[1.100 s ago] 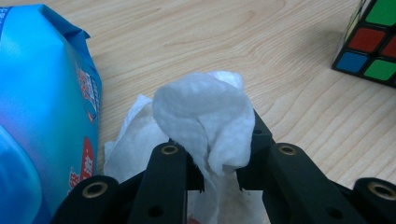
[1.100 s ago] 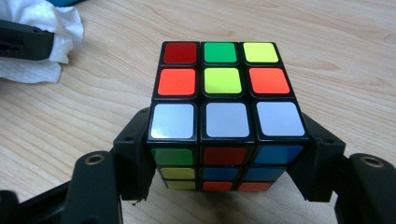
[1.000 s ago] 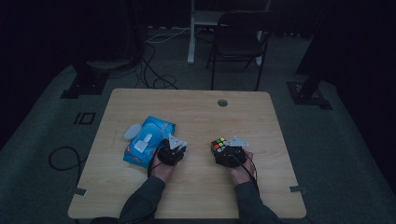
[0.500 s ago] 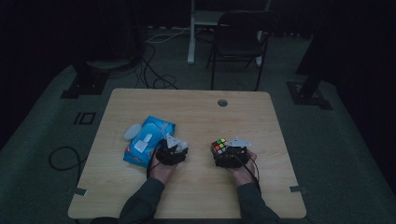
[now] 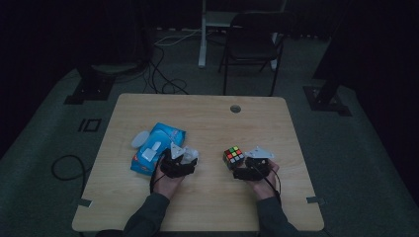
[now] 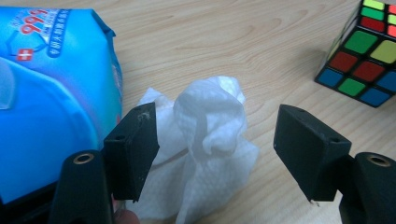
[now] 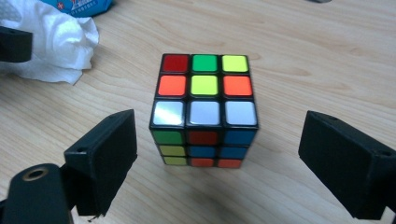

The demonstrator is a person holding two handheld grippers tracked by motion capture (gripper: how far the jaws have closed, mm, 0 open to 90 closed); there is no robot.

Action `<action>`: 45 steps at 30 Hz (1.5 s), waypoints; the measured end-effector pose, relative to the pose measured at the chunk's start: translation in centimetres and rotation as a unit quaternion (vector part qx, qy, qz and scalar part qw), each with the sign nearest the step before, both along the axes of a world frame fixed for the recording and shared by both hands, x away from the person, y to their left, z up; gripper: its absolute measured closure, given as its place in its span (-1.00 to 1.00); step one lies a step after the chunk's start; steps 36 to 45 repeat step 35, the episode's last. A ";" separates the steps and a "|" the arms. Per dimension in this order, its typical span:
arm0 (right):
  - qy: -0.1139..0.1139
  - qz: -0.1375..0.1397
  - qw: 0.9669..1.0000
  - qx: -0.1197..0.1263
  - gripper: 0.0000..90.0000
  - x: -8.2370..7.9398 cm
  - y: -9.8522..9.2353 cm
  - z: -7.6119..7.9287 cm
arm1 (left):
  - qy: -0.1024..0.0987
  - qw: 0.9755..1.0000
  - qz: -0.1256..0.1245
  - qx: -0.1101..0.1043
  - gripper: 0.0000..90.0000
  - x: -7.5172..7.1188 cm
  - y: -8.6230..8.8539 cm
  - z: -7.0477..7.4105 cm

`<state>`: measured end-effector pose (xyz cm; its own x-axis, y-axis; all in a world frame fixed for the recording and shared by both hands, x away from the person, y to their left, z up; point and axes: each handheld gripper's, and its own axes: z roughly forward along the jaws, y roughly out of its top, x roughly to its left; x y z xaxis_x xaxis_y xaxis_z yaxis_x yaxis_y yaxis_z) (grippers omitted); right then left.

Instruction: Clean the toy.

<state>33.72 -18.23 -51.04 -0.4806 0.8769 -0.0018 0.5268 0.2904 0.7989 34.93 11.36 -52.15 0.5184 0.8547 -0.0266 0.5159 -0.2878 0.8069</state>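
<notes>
My right gripper (image 7: 217,154), jaws just spread wide, has the cube (image 7: 204,109) free on the table at 12 o'clock between them (my left gripper (image 6: 215,149), likewise just opened, straddles the crumpled tissue (image 6: 205,140)).

— From up high the room is so dim that the crumpled white paper tissue (image 5: 189,156) is just a pale smudge, half under the left gripper (image 5: 179,159).

— And the blue plastic wipes pack (image 6: 44,93)?

— Cut off at the left edge up close; its print is too blurred to read. The multicoloured puzzle cube (image 6: 366,65) is clipped at the right edge there.
</notes>
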 end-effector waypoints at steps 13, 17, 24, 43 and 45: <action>0.008 -0.008 1.000 0.007 -0.73 -1.2 -2.5 -0.5 | -0.014 1.000 -0.011 0.016 -0.25 -2.2 2.3 0.5; 0.011 -0.020 1.000 0.008 -0.69 -1.2 -3.3 -0.7 | -0.017 1.000 -0.011 0.014 -0.24 -2.9 3.0 0.6; 0.016 -0.032 0.999 0.010 -0.57 -1.0 -4.0 -1.2 | -0.026 1.000 -0.009 0.005 -0.23 -3.9 3.8 0.7; 0.021 -0.049 0.998 0.019 -0.45 -0.8 -4.9 -1.6 | -0.034 0.999 -0.011 -0.003 -0.22 -4.6 4.3 0.6; 0.021 -0.049 0.998 0.019 -0.45 -0.8 -4.9 -1.6 | -0.034 0.999 -0.011 -0.003 -0.22 -4.6 4.3 0.6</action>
